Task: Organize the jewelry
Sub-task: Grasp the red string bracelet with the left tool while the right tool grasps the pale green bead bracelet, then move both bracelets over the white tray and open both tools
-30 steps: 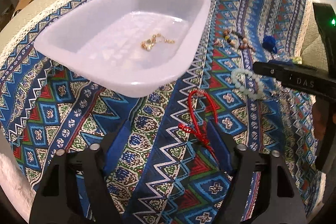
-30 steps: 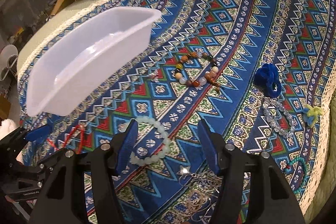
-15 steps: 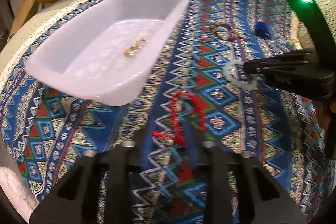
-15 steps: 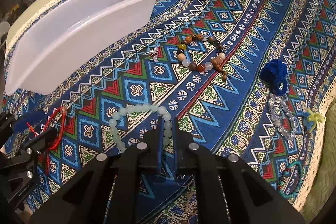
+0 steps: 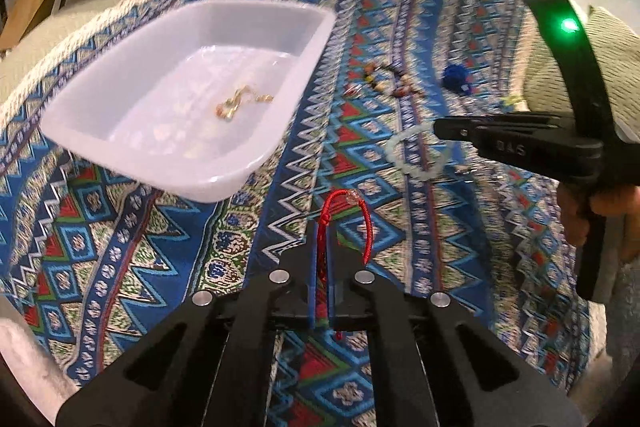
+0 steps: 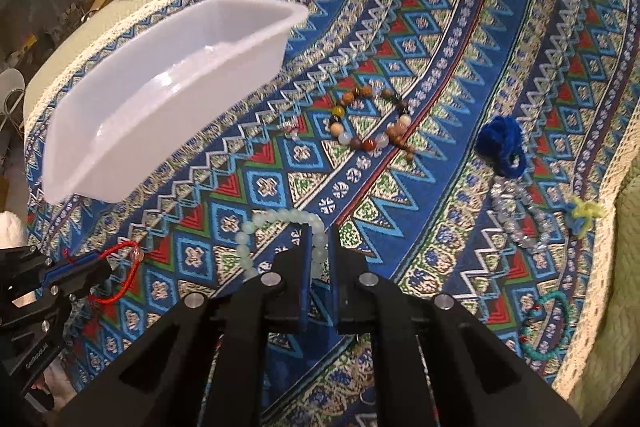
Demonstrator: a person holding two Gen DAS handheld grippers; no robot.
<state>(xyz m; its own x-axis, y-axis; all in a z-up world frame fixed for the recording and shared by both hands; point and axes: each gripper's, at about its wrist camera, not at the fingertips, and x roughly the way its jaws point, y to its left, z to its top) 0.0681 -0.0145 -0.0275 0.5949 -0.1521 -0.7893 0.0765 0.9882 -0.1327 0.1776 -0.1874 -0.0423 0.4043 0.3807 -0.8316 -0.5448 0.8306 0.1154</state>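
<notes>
Jewelry lay on the patterned cloth (image 6: 440, 27). Left gripper (image 5: 320, 267) fingers pinched the red string bracelet (image 5: 352, 223). Right gripper (image 6: 319, 263) fingers pinched the pale bead bracelet (image 6: 276, 223) near the white tray (image 5: 256, 163).

Left gripper (image 5: 321, 251) was clamped tight on the red cord bracelet (image 5: 362, 211); right gripper (image 6: 319, 247) was pinched on the pale bead bracelet (image 6: 256, 227), both held low.
</notes>
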